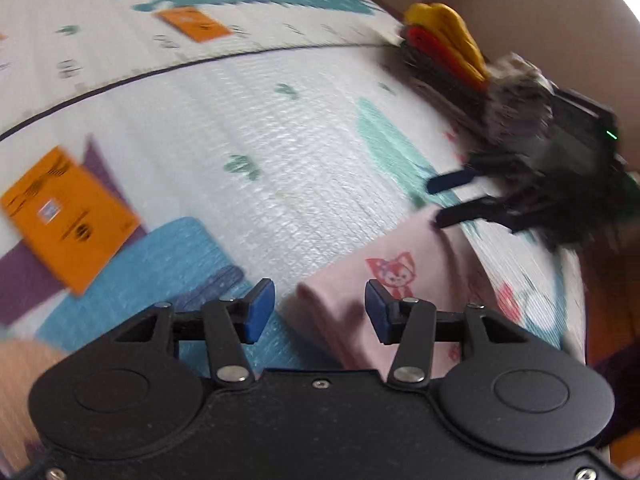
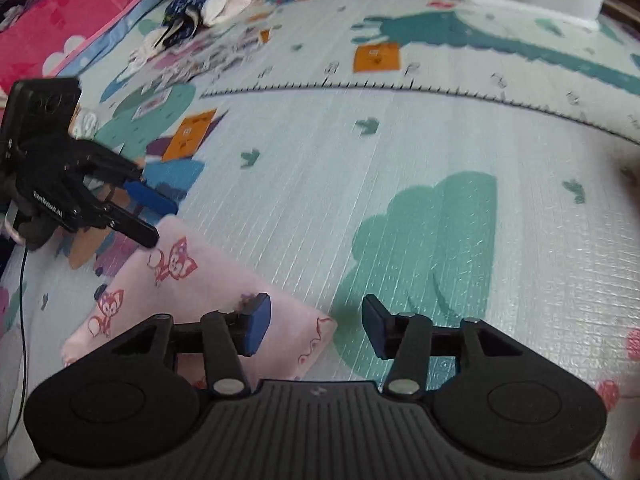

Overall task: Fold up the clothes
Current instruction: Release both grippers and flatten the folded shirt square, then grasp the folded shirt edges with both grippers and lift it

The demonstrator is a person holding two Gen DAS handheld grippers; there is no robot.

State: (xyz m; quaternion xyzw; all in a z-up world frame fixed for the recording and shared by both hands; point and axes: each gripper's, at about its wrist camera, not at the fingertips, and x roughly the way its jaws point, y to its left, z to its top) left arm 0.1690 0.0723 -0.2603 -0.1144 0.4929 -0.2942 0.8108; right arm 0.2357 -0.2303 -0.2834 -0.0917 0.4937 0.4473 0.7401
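Soft, even daylight; blown-out white patch at top right of the left view. Left view motion-smeared, worst on the clothes stack (image 1: 444, 48). Strong fisheye bending of the mat (image 2: 400, 200) seam; corners dark.

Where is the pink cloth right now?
The pink cloth lies folded on the play mat, low and left in the right wrist view, under both open grippers: left, right.
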